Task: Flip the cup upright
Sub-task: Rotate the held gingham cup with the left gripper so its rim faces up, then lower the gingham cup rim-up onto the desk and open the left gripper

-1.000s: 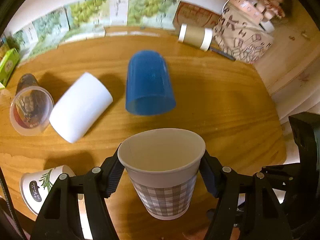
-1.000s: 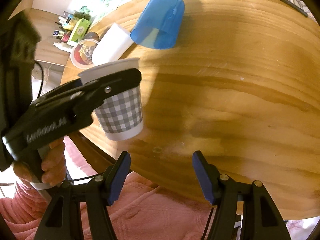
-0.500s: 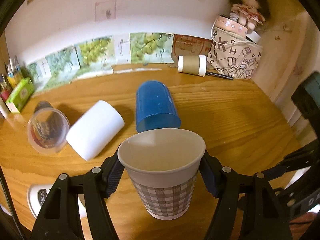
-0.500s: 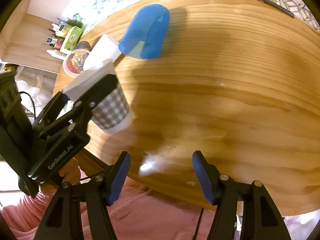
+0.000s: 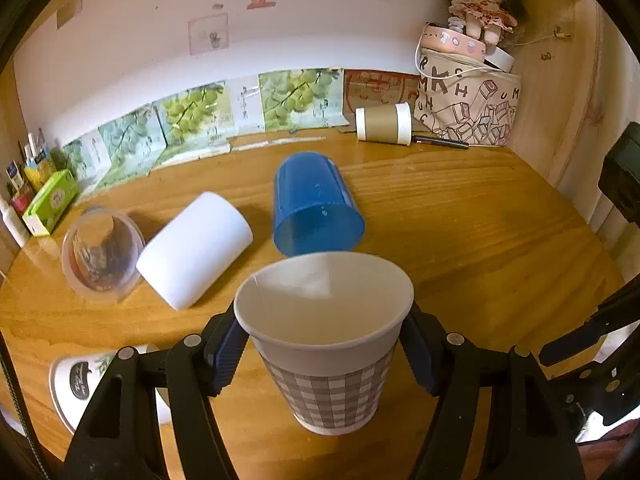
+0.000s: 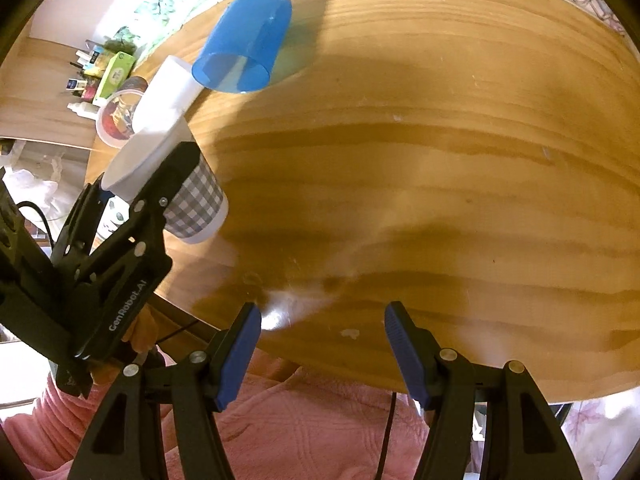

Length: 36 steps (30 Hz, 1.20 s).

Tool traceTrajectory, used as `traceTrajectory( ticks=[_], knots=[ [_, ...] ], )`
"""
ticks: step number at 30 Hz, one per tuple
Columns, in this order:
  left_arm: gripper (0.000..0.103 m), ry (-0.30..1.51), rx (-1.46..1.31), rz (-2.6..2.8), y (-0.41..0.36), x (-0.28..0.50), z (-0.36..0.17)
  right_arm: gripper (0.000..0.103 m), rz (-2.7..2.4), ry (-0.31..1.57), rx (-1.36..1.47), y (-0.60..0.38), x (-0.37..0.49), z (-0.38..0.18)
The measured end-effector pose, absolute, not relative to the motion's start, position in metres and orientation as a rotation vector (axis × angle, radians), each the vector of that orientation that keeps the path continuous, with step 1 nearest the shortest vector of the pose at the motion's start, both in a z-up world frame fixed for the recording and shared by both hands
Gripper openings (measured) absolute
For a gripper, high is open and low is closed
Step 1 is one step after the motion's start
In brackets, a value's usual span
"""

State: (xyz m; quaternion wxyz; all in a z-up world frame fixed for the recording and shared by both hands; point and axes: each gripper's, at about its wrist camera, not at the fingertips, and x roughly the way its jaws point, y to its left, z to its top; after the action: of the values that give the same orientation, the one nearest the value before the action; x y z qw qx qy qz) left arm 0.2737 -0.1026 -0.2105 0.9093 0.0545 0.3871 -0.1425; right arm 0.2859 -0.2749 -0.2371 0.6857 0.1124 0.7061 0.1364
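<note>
Checked cup [image 5: 326,360] gripped, blue cup [image 5: 314,204], white cup [image 5: 196,254] beyond

Wooden table [image 5: 460,216]. Blue cup [image 5: 314,204] on its side, mouth toward camera; white cup [image 5: 196,250] on its side just left of it; clear plastic cup [image 5: 102,254] further left. Brown cup with white ends [image 5: 384,123] lying near back wall, pen [image 5: 440,142] beside it. Lettered bag [image 5: 468,108], doll [image 5: 482,12] on top. Green box [image 5: 50,202] at left edge

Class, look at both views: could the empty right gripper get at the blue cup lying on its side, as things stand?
Probably yes. The right gripper is open and empty, and bare table lies between it and the blue cup. The left gripper with its checked cup sits off to the side.
</note>
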Motion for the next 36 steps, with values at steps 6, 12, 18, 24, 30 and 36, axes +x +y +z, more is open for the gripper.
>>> traceTrajectory(
  ticks=[6,12,18,24,30,36],
  knots=[
    [0.072,0.851,0.093,-0.302,-0.096,0.263,-0.219,0.065,0.292,1.596,0.251,-0.273,0.279,-0.239],
    [0.072,0.881,0.116,-0.344,-0.092,0.251,-0.221,0.065,0.276,1.596,0.251,-0.267,0.276,-0.238],
    [0.073,0.942,0.147,-0.407,-0.089,0.245,-0.226,0.065,0.245,1.594,0.275,-0.255,0.264,-0.238],
    [0.075,1.027,0.169,-0.473,-0.080,0.237,-0.227,0.068,0.170,1.571,0.318,-0.241,0.246,-0.237],
    [0.079,1.056,0.187,-0.492,-0.055,0.215,-0.224,0.071,0.111,1.507,0.327,-0.224,0.222,-0.233],
    [0.079,1.117,0.182,-0.479,-0.012,0.189,-0.216,0.075,0.023,1.332,0.381,-0.201,0.180,-0.218]
  ],
)
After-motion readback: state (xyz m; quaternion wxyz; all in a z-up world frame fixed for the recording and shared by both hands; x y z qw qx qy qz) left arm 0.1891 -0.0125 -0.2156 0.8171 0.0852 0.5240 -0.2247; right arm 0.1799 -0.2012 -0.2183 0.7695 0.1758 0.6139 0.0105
